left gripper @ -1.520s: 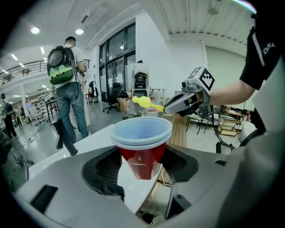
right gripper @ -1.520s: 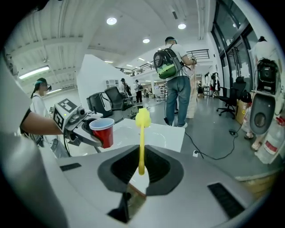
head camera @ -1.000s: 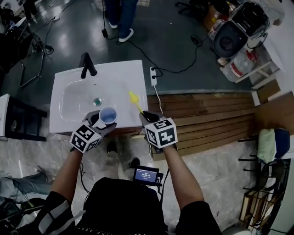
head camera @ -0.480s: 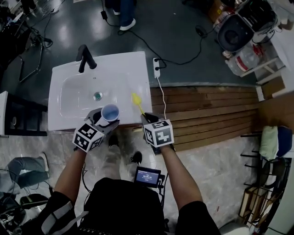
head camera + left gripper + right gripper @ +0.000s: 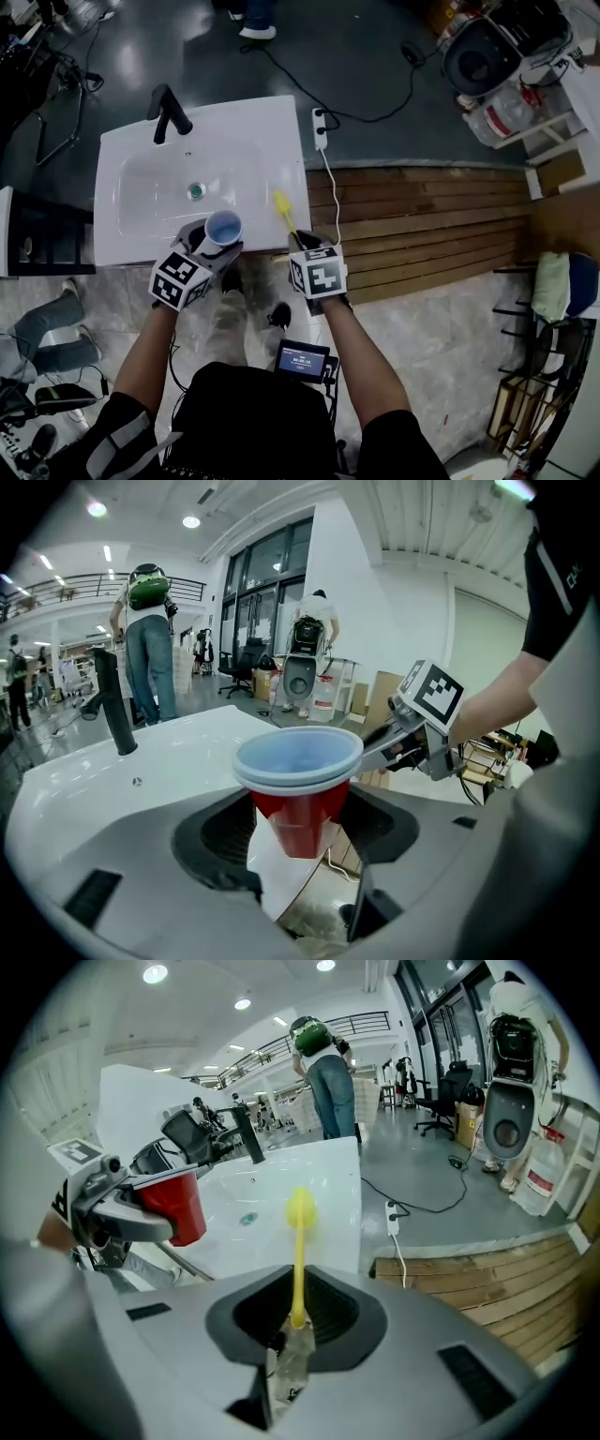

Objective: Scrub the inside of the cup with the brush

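Observation:
A red cup (image 5: pixel 302 799) with a pale blue inside stands upright in my left gripper (image 5: pixel 298 841), whose jaws are shut on its lower wall. From the head view the cup (image 5: pixel 223 228) hangs over the near edge of the white sink (image 5: pixel 141 202), mouth up. My right gripper (image 5: pixel 292 1330) is shut on the handle of a yellow brush (image 5: pixel 299 1241), its head pointing away over the sink's right rim. In the head view the brush (image 5: pixel 282 211) is right of the cup and apart from it, and the right gripper (image 5: pixel 302 242) sits below it.
The sink has a black tap (image 5: pixel 167 112) at its far left and a drain (image 5: pixel 196 191) in the middle. A white power strip (image 5: pixel 321 128) and cable lie right of it, beside wooden decking (image 5: pixel 422 225). A person (image 5: pixel 328 1077) stands beyond the sink.
Both grippers have sunk lower, the right one more, with cup and brush still held. The sink has slid nearer in the head view. The gap between brush and cup is about the same.

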Available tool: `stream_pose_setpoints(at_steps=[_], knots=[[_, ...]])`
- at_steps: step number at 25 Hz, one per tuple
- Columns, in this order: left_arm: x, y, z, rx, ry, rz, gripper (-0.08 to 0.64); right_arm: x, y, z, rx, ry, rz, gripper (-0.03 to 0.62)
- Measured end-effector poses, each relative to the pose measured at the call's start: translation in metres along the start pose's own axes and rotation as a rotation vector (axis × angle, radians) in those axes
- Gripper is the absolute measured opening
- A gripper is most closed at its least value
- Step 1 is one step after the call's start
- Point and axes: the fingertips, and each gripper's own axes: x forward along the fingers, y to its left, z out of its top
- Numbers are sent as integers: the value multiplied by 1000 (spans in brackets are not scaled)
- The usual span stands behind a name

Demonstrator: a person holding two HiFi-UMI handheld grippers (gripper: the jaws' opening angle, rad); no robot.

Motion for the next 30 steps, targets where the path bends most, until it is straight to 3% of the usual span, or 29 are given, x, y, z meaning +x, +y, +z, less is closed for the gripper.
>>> stream_pose_setpoints(at_steps=[15,30], knots=[[12,5,-15,-10,-4,24,278,6,4,-8,-39,19,-27,41],[17,14,-19,33,-85,69,278,8,6,-7,-77,24,-40,43]])
